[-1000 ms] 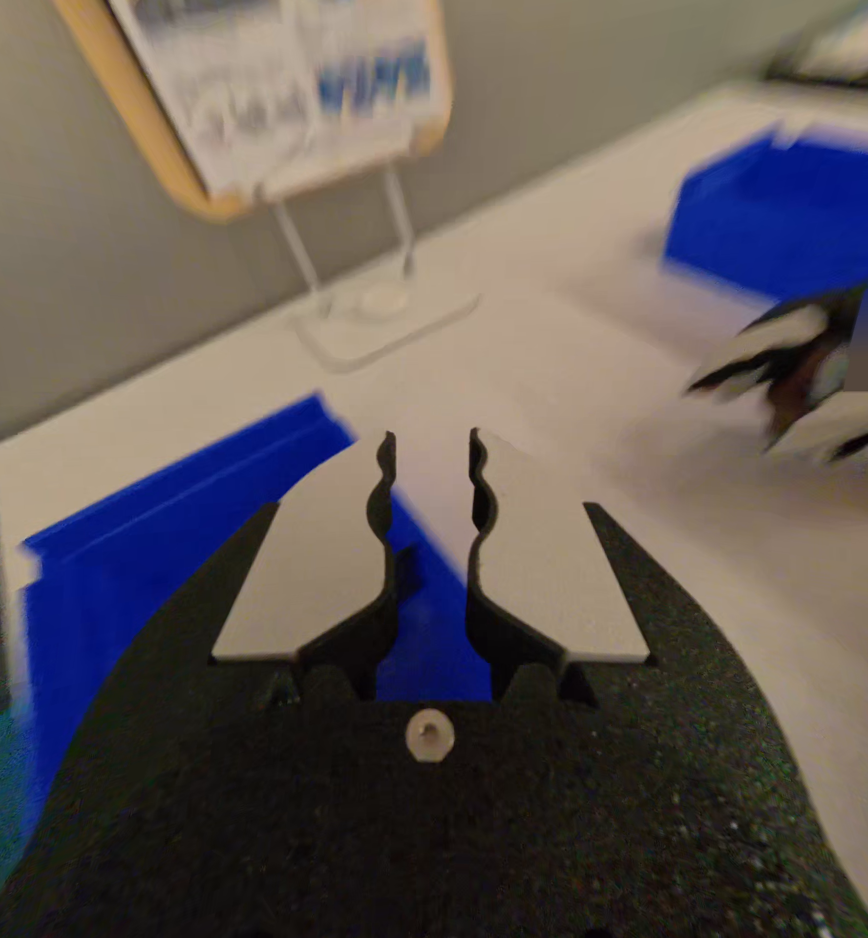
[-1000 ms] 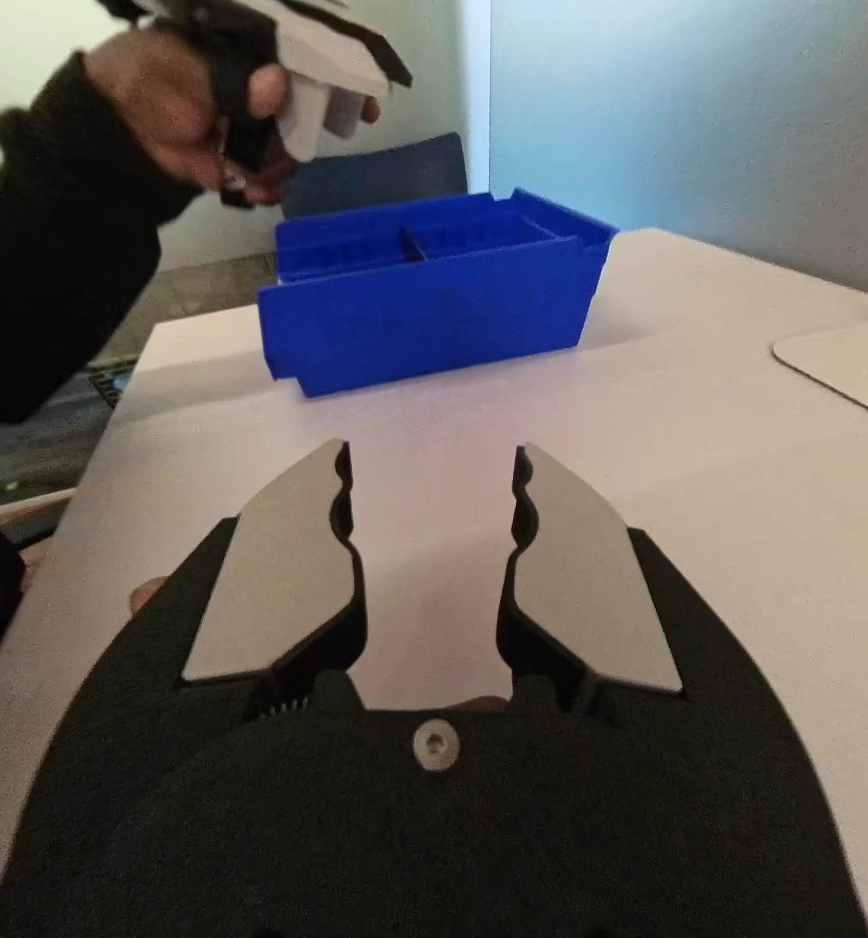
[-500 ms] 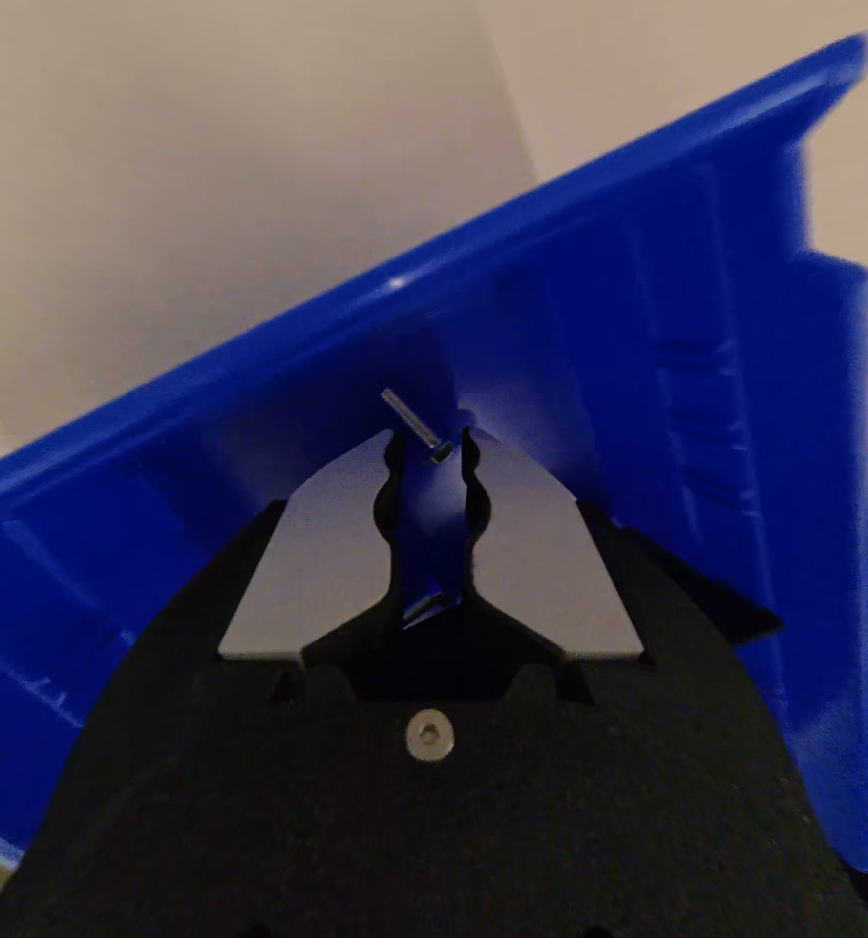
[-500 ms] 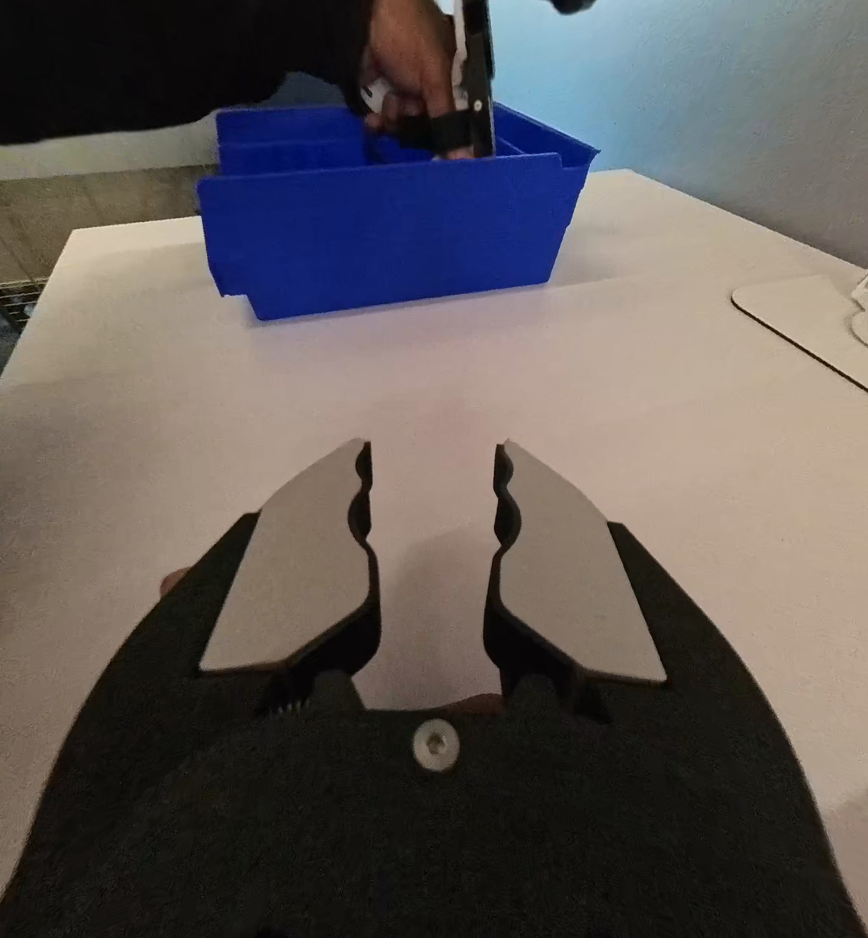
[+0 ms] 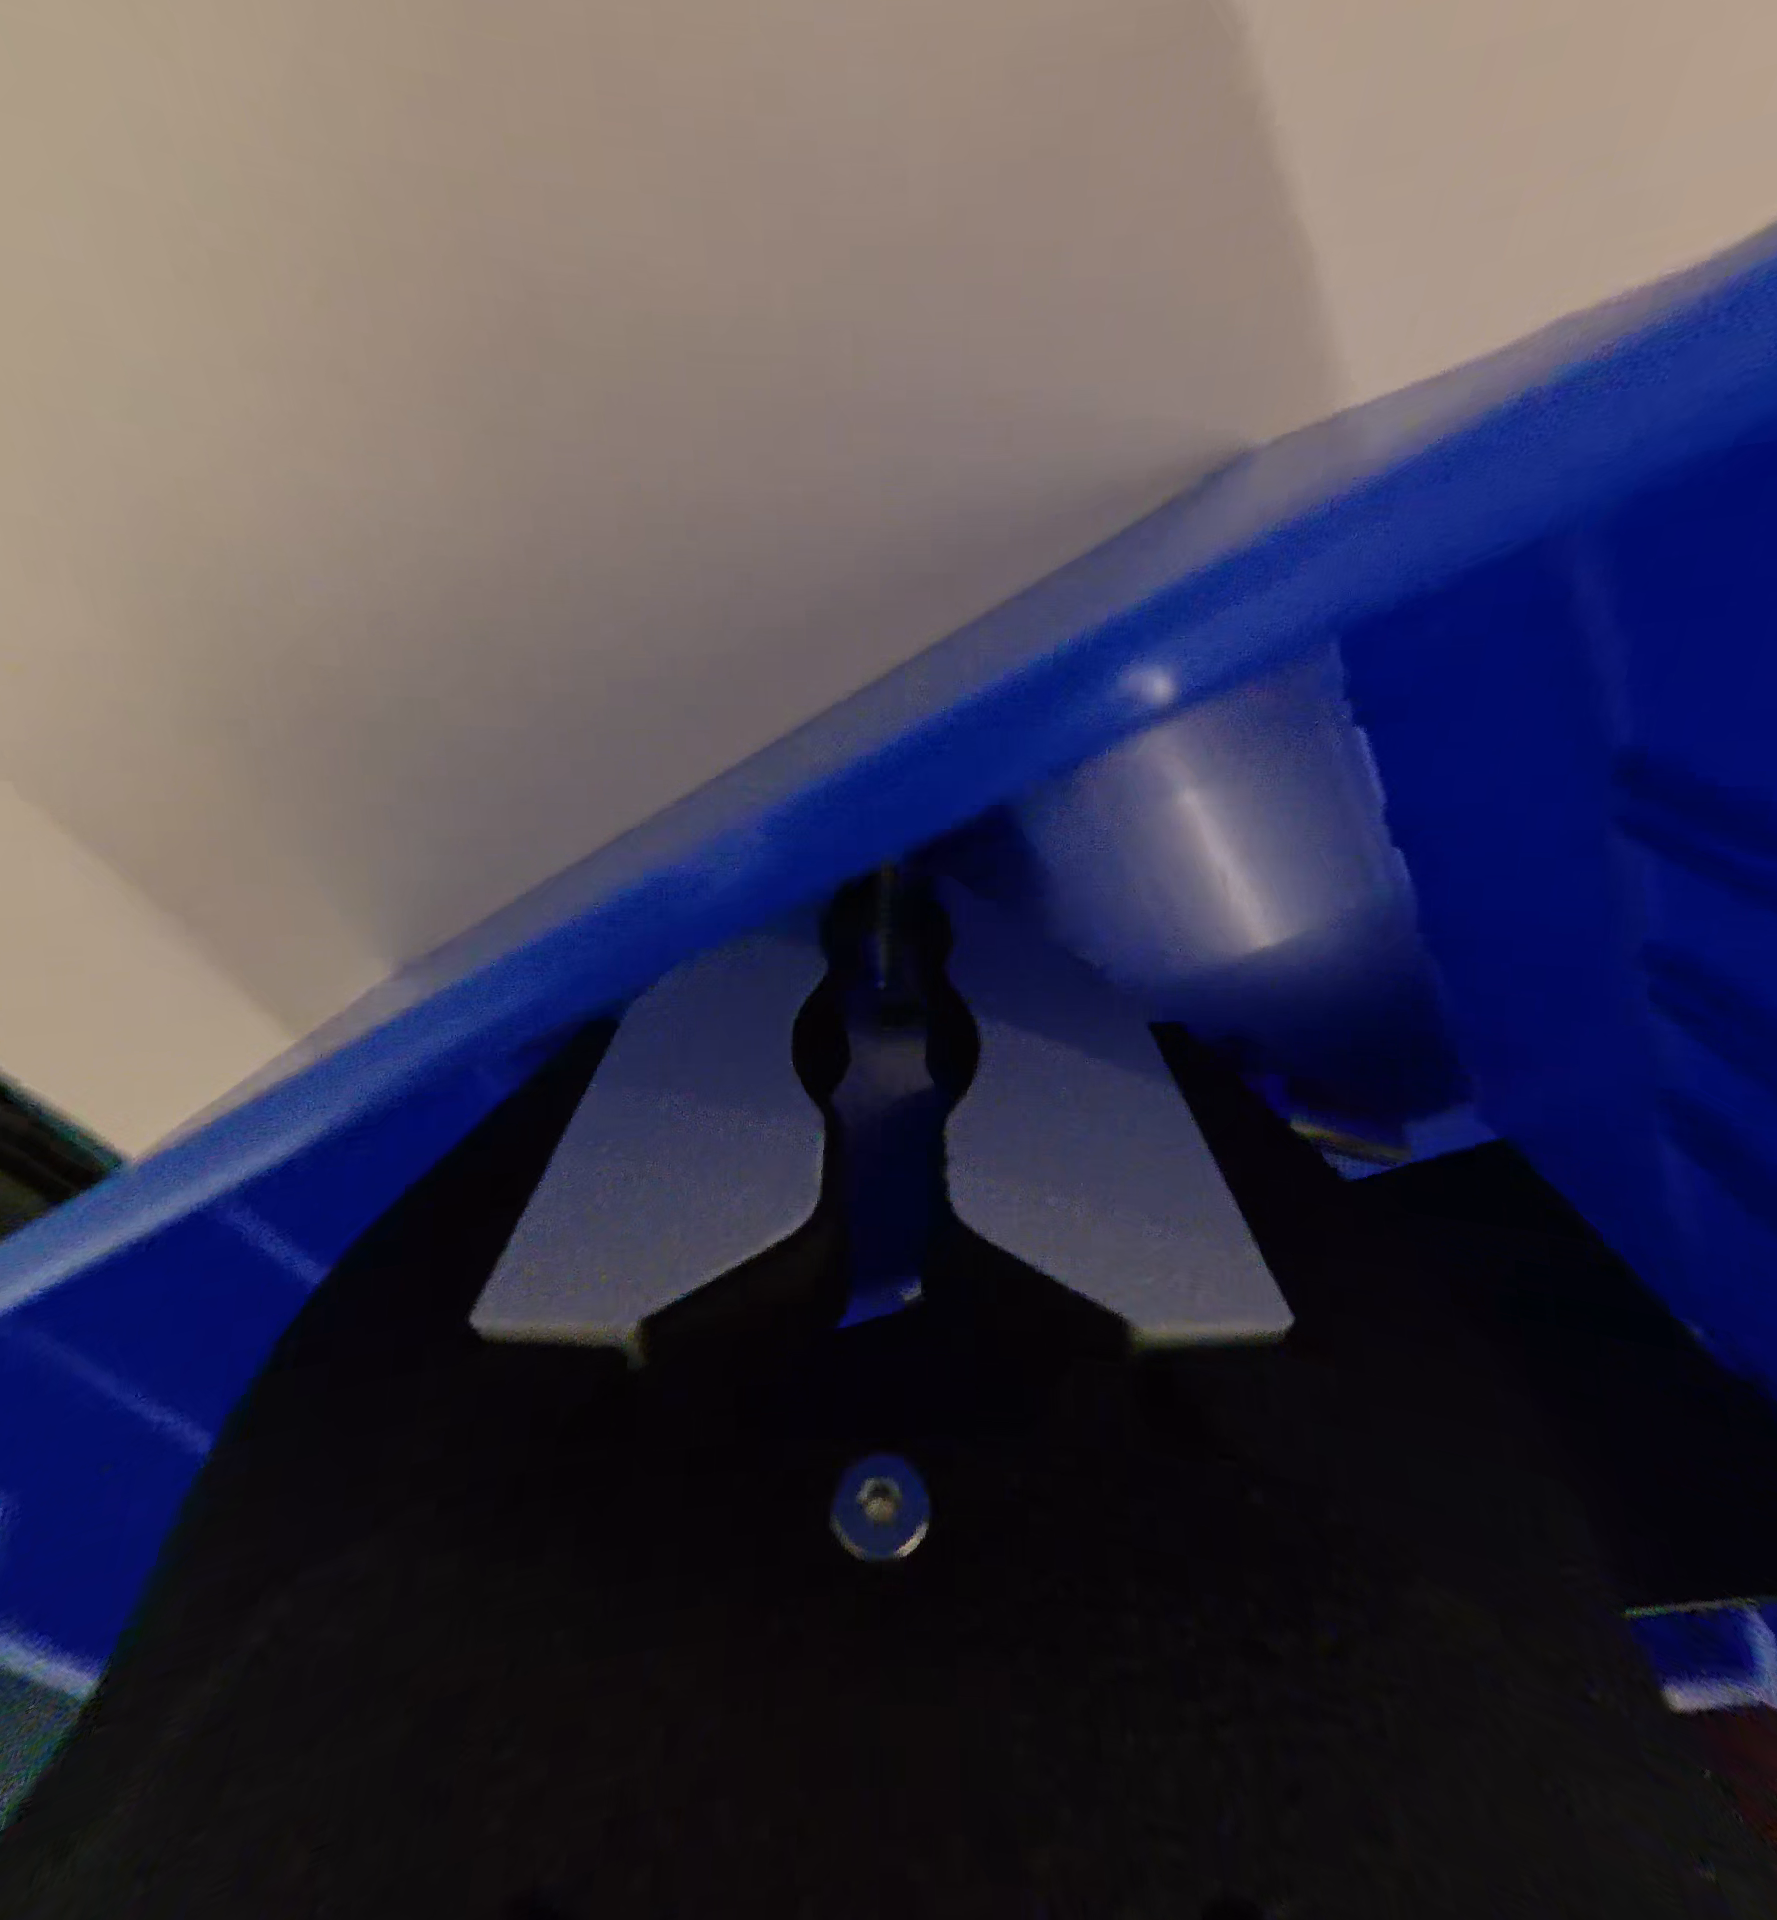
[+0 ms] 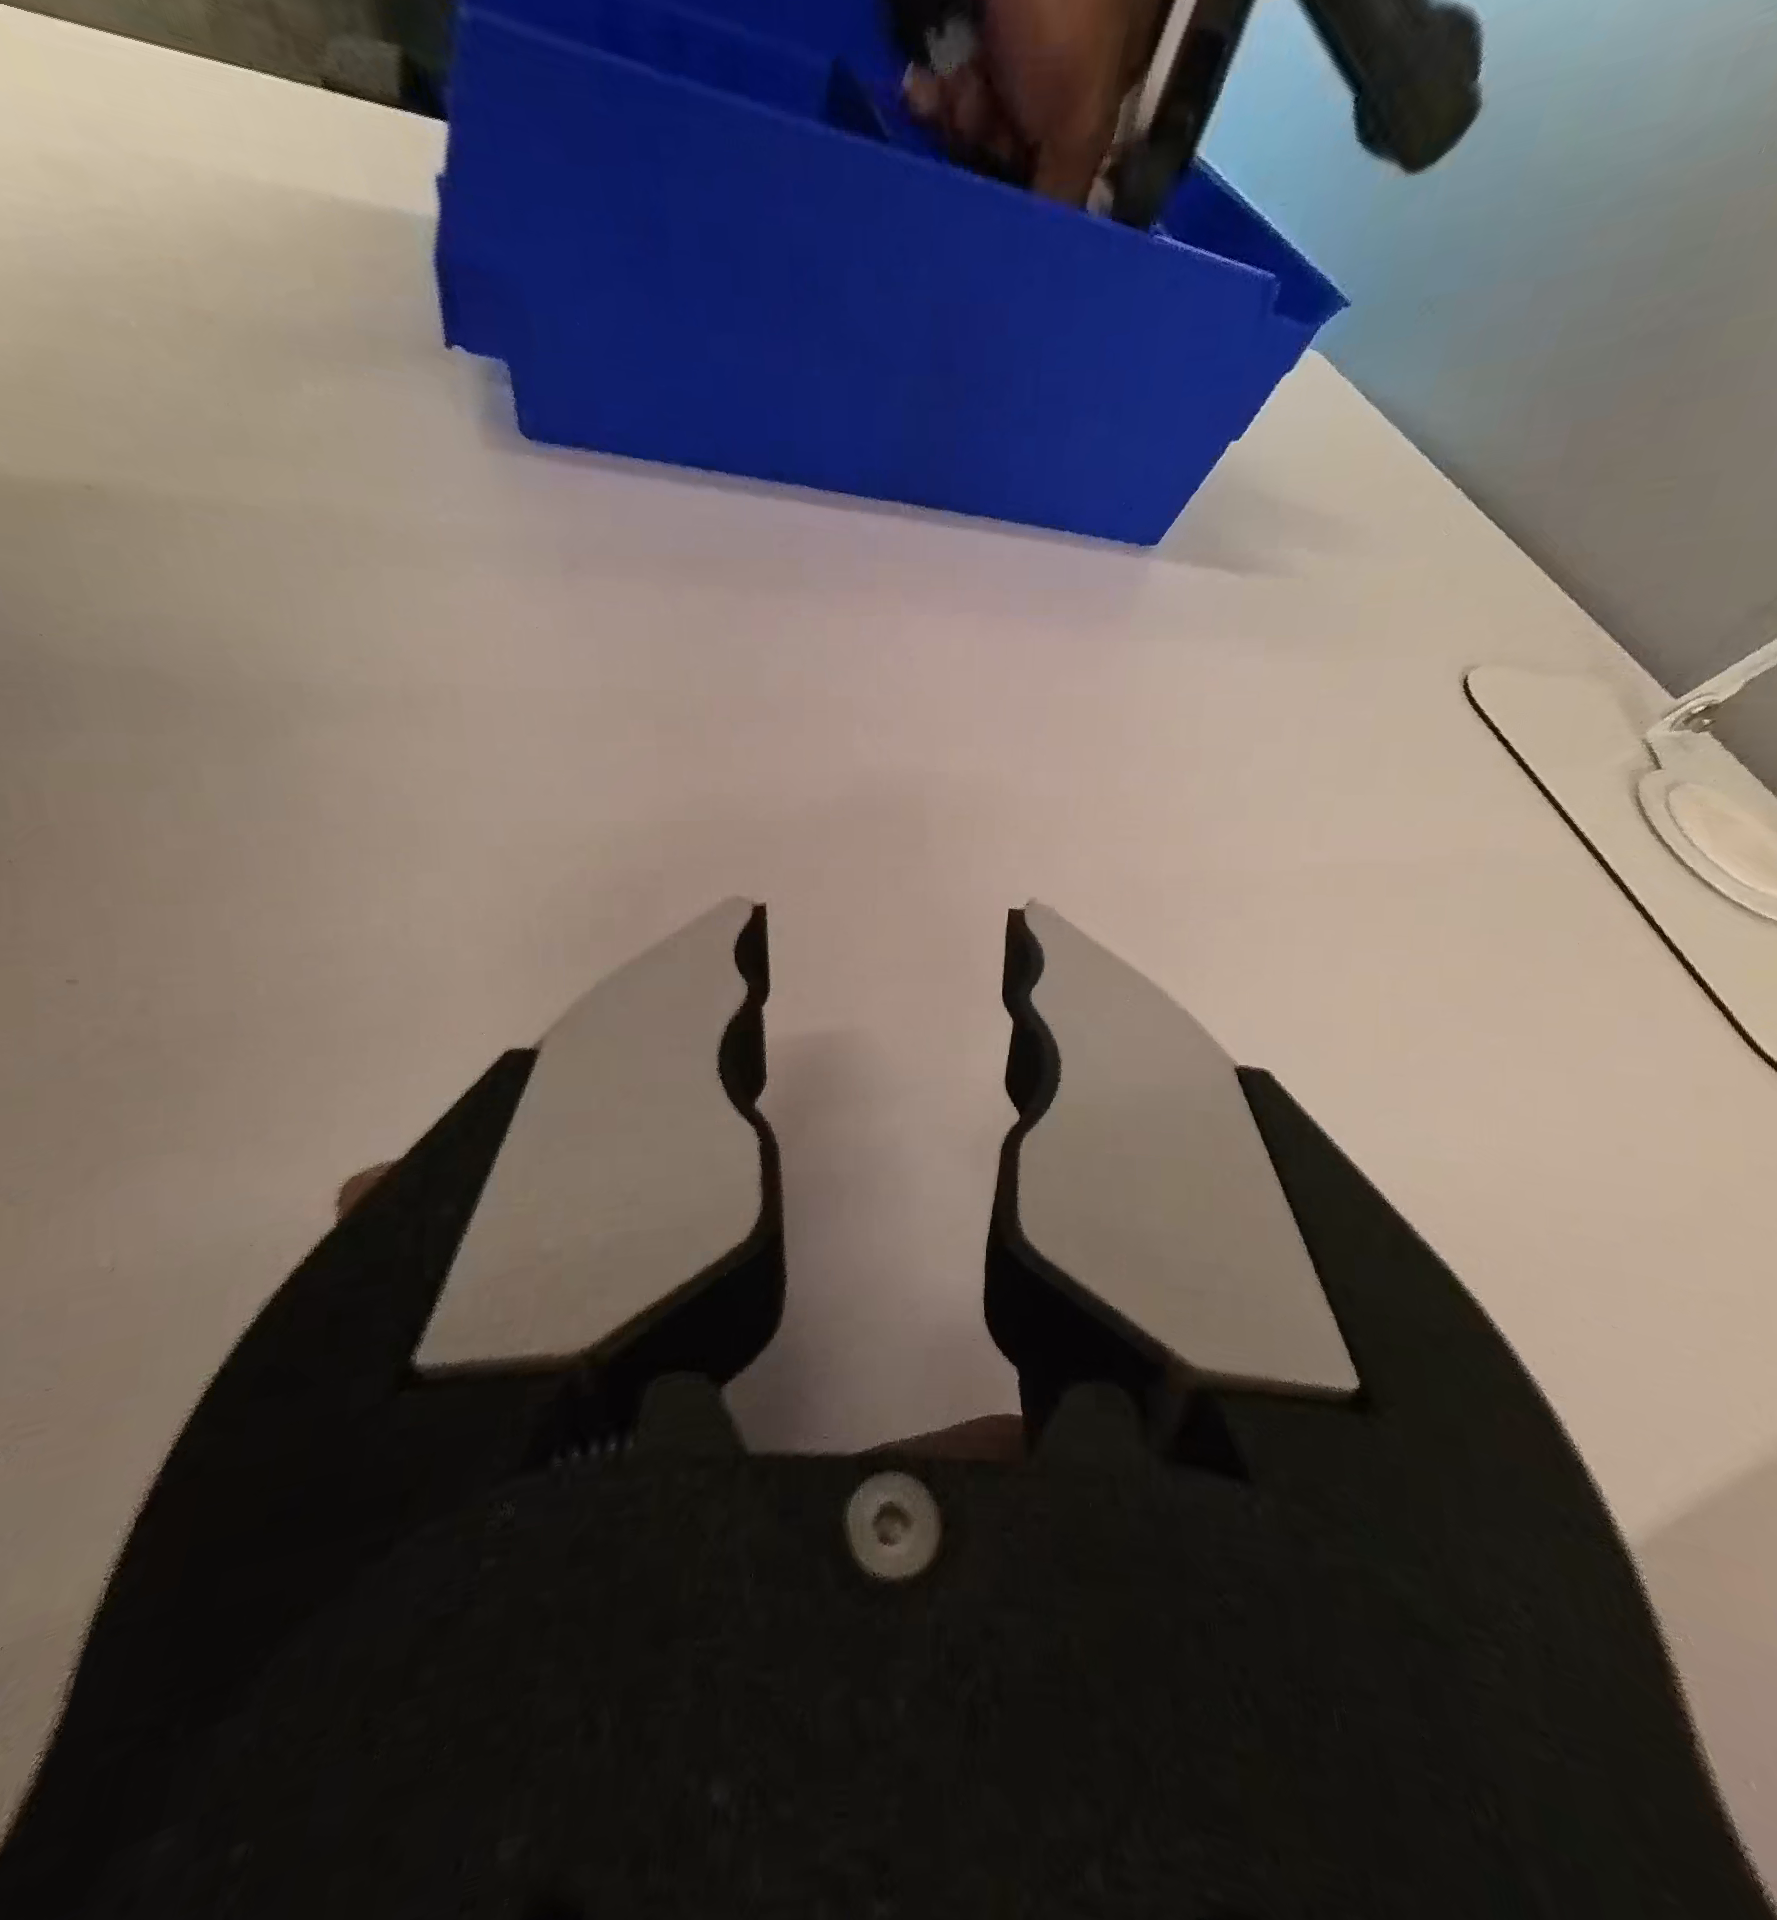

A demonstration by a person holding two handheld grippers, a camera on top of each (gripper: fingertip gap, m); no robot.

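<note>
White worktop point(image 6: 344, 623) with a blue bin point(image 6: 863, 343); inside it the left tool point(image 5: 886, 935) pinches a thin, stiff, slippery-looking screw point(image 5: 884, 951) by its shank; right tool point(image 6: 884, 925) gapes empty

Between the left tongs point(image 5: 886, 935) a thin dark screw point(image 5: 884, 951) shows only as a blur; pad contact is unclear. Beyond the right tongs point(image 6: 884, 920), the blue bin point(image 6: 863, 343) hides those tips.

Office-like room: white desk point(image 6: 344, 623), blue parts bin point(image 6: 863, 343).
</note>
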